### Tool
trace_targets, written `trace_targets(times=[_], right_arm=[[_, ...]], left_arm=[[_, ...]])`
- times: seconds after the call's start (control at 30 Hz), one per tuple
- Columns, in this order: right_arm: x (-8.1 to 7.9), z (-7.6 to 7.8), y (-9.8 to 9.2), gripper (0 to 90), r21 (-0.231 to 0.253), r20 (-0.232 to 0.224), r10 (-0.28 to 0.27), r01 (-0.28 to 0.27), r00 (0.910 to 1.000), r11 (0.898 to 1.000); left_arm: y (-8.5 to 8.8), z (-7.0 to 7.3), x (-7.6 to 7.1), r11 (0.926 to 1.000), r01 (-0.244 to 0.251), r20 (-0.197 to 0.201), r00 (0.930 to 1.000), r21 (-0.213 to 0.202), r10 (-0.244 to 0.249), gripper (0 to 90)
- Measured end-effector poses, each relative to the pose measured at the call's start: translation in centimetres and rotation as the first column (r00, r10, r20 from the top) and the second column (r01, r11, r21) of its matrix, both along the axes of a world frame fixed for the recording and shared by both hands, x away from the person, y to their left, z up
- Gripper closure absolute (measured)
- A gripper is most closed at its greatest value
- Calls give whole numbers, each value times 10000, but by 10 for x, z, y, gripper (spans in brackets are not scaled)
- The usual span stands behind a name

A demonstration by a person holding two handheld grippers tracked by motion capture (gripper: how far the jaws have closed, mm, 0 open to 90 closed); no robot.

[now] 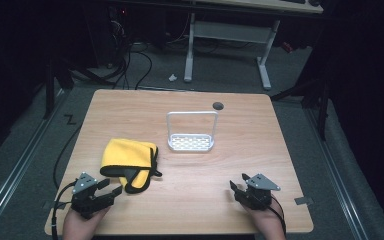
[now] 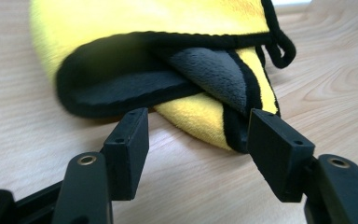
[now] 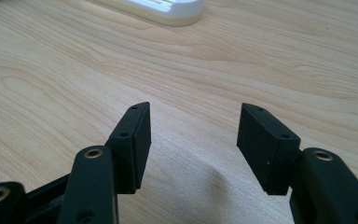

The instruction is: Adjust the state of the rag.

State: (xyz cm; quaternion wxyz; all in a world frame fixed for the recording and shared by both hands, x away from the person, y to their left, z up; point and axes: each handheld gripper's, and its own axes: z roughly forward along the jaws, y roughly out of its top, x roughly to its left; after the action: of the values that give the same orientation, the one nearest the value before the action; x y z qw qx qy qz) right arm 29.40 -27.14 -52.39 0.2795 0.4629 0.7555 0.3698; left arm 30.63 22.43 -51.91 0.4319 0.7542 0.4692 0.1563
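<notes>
A folded yellow cloth [image 1: 125, 156] with black edging and a grey inner flap lies on the wooden table [image 1: 180, 200], left of centre. My left gripper [image 1: 112, 189] rests at the front left, jaws wide apart, pointing at the cloth's near edge. In the left gripper view the cloth [image 2: 168, 56] lies just beyond the open gripper [image 2: 198, 128], and no pad presses on it. My right gripper [image 1: 237, 184] sits at the front right, open, with bare wood between its jaws [image 3: 193, 126]. A white rack [image 1: 191, 132] with a wire handle stands mid-table.
A dark round hole [image 1: 218, 105] marks the table near its far edge. The white rack's base [image 3: 158, 9] shows at the top of the right gripper view. Beyond the table are cables on the floor and a white desk frame [image 1: 227, 45].
</notes>
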Motion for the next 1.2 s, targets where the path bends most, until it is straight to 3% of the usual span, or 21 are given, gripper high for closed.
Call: trace_targets(times=[0.2,0.23,0.27,0.3,0.33,0.37,0.4,0.43,0.47,0.67,0.83,0.87,0.9,0.93,0.97,1.1,1.2], right_arm=[[1,-1,3,451,-70,-27,140,-140,9999,9999],[1,-1,5,452,-96,-57,189,-189,9998,9998],[1,-1,6,451,-118,-62,226,-227,9997,9997],[1,-1,6,452,-136,-41,259,-260,9997,9996],[1,-1,6,452,-136,-41,259,-260,9997,9996],[1,-1,8,452,-149,-30,296,-296,9996,9995],[1,-1,8,452,-149,-30,296,-296,9996,9995],[0,-1,9,452,-142,-56,346,-346,9994,9993],[0,-1,9,451,-171,-45,374,-375,9993,9992],[-1,2,17,451,-95,6,546,-545,9985,9985],[-5,5,32,451,-98,105,891,-890,9960,9960],[-5,5,32,451,-98,105,891,-890,9960,9960],[-7,5,39,451,-199,133,1100,-1098,9938,9938],[-7,5,42,451,-234,111,1206,-1203,9926,9925],[-7,5,42,451,-234,111,1206,-1203,9926,9925],[-11,7,56,451,-331,124,1591,-1587,9872,9868],[-13,7,65,452,-369,142,1901,-1894,9817,9812]], left_arm=[[-22,-1,5,9995,253,-12,9997,183,-253,387],[-27,-3,6,9988,345,-48,9994,334,-343,402],[-36,-6,9,9958,512,-279,9984,758,-493,419],[-40,-7,10,9938,473,-318,9985,1003,-443,449],[-40,-7,10,9938,473,-318,9985,1003,-443,512],[-43,-8,10,9909,429,-317,9987,1278,-392,592],[-45,-9,10,9885,380,-276,9990,1461,-343,592],[-49,-9,10,9838,386,-181,9992,1748,-360,707],[-51,-9,9,9827,424,-136,9991,1802,-406,763],[-64,-9,3,9776,933,-101,9956,1887,-931,788],[-95,-9,-11,9562,2074,-28,9774,2065,-2114,792],[-95,-9,-11,9562,2074,-28,9774,2065,-2114,792],[-107,-9,-16,9467,2452,4,9680,2090,-2508,793],[-107,-9,-16,9467,2452,4,9680,2090,-2508,793],[-114,-9,-18,9419,2615,33,9634,2107,-2682,793],[-141,-9,-26,9160,3428,39,9363,2085,-3513,793],[-152,-9,-28,9035,3800,16,9217,1981,-3880,794]])
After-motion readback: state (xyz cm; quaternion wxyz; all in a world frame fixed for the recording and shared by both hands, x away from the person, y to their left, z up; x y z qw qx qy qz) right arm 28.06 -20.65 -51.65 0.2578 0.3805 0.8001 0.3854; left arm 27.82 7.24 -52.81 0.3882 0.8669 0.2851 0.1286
